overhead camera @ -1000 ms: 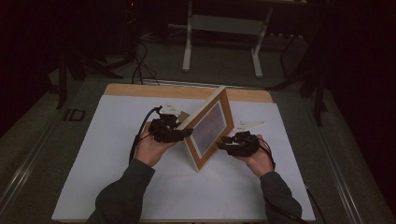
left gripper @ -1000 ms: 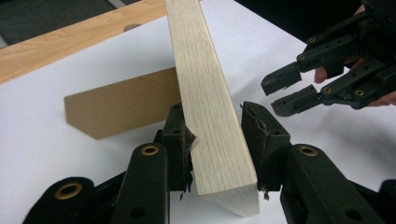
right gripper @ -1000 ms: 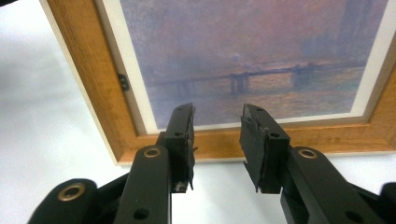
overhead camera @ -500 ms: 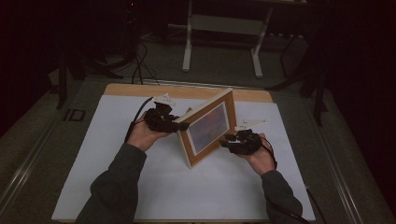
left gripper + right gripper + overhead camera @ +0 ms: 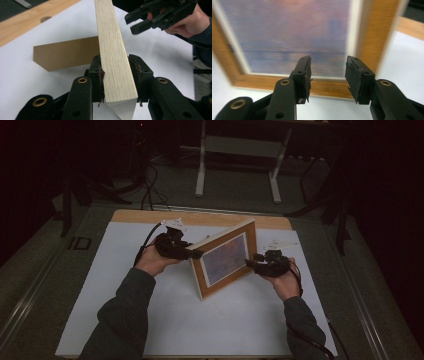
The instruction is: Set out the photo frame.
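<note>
Wood-framed rectangular picture (image 5: 225, 258) stands propped; left tongs (image 5: 116, 75) clamp its edge, right tongs (image 5: 327, 75), just opening, hold nothing; next, release.

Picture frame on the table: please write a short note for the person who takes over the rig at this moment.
Left gripper: shut on the picture frame, jaws on both faces of its wooden edge.
Right gripper: open, nothing between the jaws; they have just been opening, close before the frame's front.
Frame: upright and tilted on the white table cover, brown back stand swung out behind it.
Done: frame raised, stand out.
Left: probably release the left grip and check that the frame stands alone.
</note>
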The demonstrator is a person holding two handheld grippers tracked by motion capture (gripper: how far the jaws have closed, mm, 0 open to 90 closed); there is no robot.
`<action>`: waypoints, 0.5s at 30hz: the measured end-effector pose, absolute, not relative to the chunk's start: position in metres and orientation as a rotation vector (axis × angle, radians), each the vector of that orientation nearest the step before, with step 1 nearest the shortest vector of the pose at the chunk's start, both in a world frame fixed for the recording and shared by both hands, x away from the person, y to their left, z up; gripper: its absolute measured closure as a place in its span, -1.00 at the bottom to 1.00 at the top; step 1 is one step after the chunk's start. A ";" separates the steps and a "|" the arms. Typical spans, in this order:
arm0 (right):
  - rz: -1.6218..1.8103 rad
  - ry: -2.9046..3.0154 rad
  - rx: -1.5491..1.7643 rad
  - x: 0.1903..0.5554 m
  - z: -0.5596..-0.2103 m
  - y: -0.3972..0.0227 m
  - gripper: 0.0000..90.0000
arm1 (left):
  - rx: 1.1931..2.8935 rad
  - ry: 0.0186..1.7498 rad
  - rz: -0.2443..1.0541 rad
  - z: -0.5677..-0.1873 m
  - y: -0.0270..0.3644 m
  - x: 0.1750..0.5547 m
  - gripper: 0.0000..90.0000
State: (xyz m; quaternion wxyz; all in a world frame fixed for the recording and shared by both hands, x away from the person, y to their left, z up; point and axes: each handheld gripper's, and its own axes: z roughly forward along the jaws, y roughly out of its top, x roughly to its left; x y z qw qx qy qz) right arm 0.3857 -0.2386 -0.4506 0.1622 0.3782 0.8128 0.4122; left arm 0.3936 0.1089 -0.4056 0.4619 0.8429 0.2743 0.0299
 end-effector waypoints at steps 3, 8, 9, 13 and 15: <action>1.169 2.286 1.120 0.394 -0.449 -0.246 0.18 | 2.064 0.700 0.103 -0.406 0.108 0.388 0.27; 1.162 2.272 1.136 0.404 -0.449 -0.251 0.15 | 2.045 0.748 0.161 -0.408 0.108 0.377 0.13; 1.165 2.273 1.133 0.406 -0.449 -0.251 0.15 | 2.017 0.795 0.195 -0.411 0.110 0.369 0.13; 1.170 2.272 1.150 0.422 -0.449 -0.251 0.11 | 1.977 0.837 0.224 -0.418 0.113 0.357 0.08; 1.190 2.278 1.148 0.426 -0.448 -0.250 0.09 | 1.963 0.863 0.227 -0.423 0.112 0.352 0.12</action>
